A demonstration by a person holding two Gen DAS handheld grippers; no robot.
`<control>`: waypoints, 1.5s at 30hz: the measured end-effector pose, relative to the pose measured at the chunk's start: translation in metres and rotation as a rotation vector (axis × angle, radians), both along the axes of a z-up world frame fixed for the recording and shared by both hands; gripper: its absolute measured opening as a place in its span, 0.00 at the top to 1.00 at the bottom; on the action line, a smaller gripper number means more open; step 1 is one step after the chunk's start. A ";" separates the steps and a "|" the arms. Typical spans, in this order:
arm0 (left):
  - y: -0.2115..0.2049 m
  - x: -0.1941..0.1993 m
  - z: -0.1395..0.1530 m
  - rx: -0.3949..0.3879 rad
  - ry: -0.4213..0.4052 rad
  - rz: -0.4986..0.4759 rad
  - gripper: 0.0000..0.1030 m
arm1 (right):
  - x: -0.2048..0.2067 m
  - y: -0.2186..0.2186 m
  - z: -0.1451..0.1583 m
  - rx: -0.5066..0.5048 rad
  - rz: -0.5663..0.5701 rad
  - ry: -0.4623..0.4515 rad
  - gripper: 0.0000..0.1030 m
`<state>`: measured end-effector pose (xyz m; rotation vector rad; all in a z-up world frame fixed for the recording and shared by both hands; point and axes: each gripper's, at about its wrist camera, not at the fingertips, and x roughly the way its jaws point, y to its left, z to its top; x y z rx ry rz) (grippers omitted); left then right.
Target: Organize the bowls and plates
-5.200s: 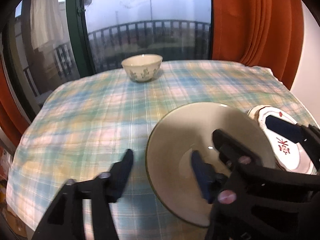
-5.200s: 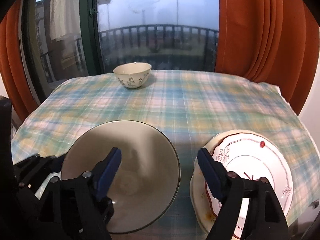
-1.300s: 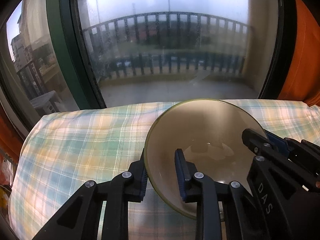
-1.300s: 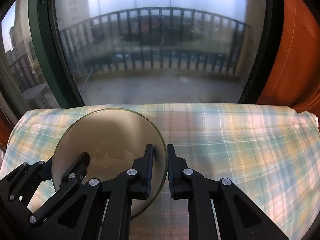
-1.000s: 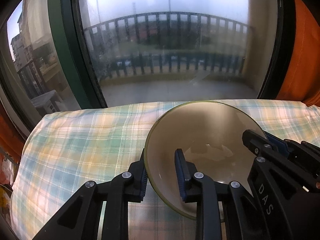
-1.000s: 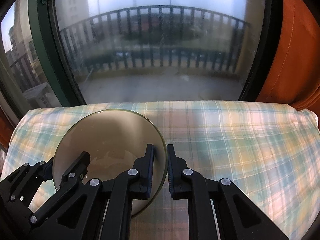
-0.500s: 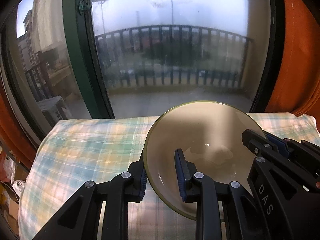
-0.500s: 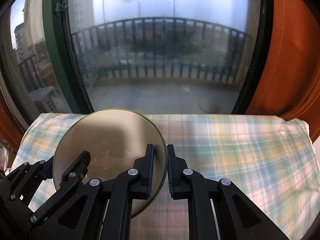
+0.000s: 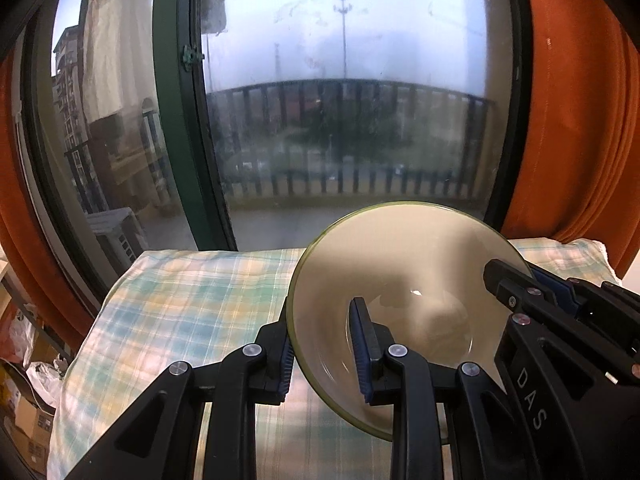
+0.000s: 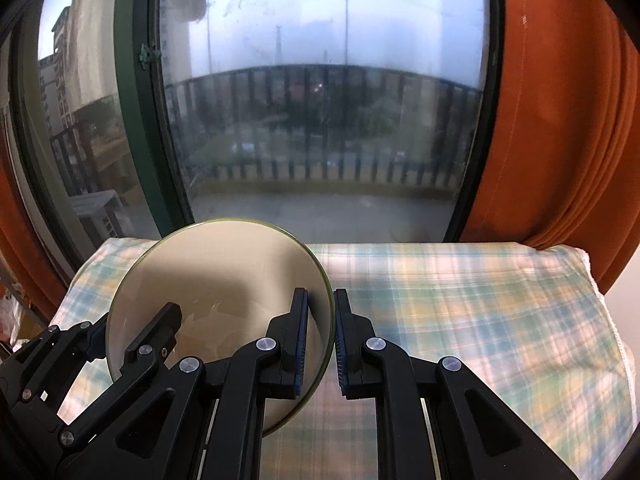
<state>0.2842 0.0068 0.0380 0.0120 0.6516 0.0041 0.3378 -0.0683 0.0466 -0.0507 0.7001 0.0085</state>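
A large beige bowl (image 9: pixel 404 280) with a thin green rim is held in the air over the plaid tablecloth (image 9: pixel 192 300). My left gripper (image 9: pixel 322 344) is shut on its left rim, one finger inside and one outside. My right gripper (image 10: pixel 320 336) is shut on its right rim. The bowl also shows in the right wrist view (image 10: pixel 224 280), and the left gripper's fingers (image 10: pixel 156 328) grip its far side there. The right gripper's fingers (image 9: pixel 516 292) show in the left wrist view. The small patterned bowl and the plates are out of view.
The table's far edge (image 10: pixel 400 246) lies close ahead, right below a large window (image 10: pixel 320 100) with a green frame (image 9: pixel 180 100). Orange curtains (image 10: pixel 560 120) hang at the right. Boxes and bags (image 9: pixel 24 400) sit on the floor at the left.
Both grippers have lifted the bowl off the table and tilted upward; more window and less table show now. Five seconds ago both were open around the bowl resting near the plates.
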 end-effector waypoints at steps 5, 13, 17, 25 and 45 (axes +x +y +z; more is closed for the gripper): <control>-0.004 -0.027 0.006 0.001 -0.012 -0.009 0.77 | -0.031 -0.004 0.008 0.005 -0.005 -0.018 0.85; -0.010 -0.067 0.008 0.009 -0.020 -0.029 0.76 | -0.080 -0.015 0.014 0.025 -0.022 -0.030 0.85; -0.013 -0.088 0.008 0.015 -0.032 -0.038 0.76 | -0.104 -0.020 0.016 0.035 -0.026 -0.041 0.85; -0.023 -0.127 -0.002 0.029 -0.034 -0.062 0.76 | -0.148 -0.029 0.010 0.046 -0.042 -0.053 0.85; -0.057 -0.196 -0.033 0.003 -0.020 -0.135 0.76 | -0.234 -0.063 -0.021 0.052 -0.097 -0.040 0.85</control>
